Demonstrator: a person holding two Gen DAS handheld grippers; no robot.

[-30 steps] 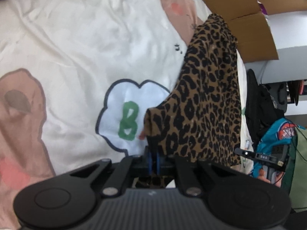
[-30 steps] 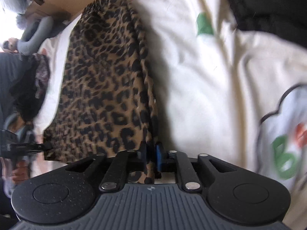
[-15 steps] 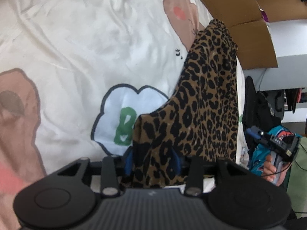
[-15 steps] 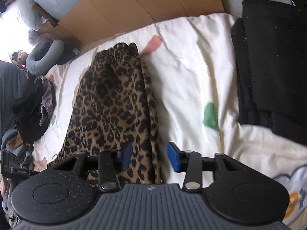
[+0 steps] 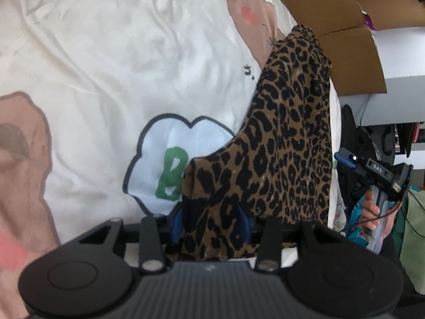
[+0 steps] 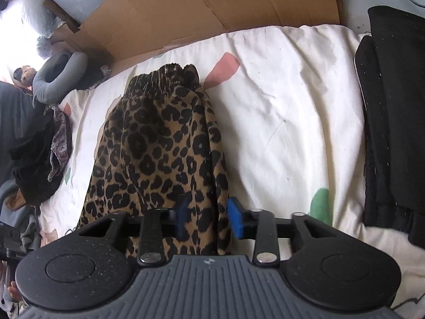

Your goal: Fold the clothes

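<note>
- The brown, black-spotted leopard-print garment of thin, soft cloth (image 6: pixel 159 143) lies on my cream cartoon-printed bedspread (image 6: pixel 287 101), long axis running away from both grippers, gathered waistband at the far end.
- My left gripper (image 5: pixel 211 222) stands spread, the near hem bunched loosely between its blue pads.
- My right gripper (image 6: pixel 205 219) is closing, the right edge fold between its jaws, not yet pinched.

Leopard garment (image 5: pixel 289 143) hem hidden behind left tool (image 5: pixel 211 223).
</note>
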